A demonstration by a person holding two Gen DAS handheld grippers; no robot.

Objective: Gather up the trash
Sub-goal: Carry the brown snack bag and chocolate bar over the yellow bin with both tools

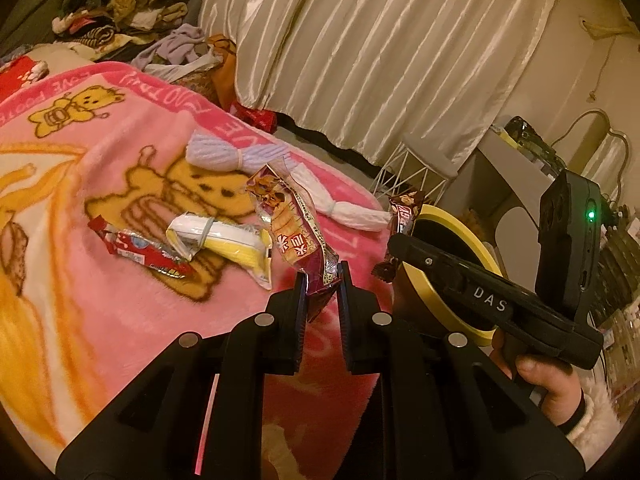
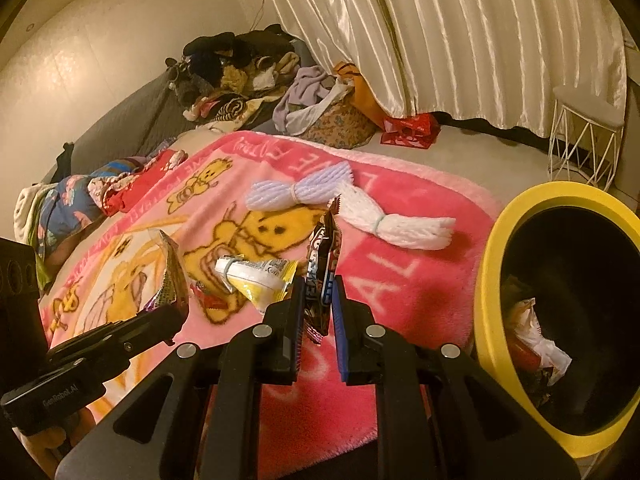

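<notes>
Yellow-rimmed bin [image 2: 486, 280] is partly filled; a wrapper is clamped in each tool [image 1: 322, 280] [image 2: 318, 292], while two packets [image 1: 140, 254] are left on the blanket [image 1: 80, 300].

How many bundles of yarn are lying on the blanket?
2. A lavender bundle lies nearer the curtain, and a white bundle lies beside it toward the yellow bin. Others could be hidden.

A pink bear blanket [image 2: 408, 280] holds 2 yarn bundles, purple [image 2: 298, 191] and white [image 2: 396, 224], a red wrapper [image 1: 140, 254] and a yellow packet [image 1: 224, 242] in its middle.
</notes>
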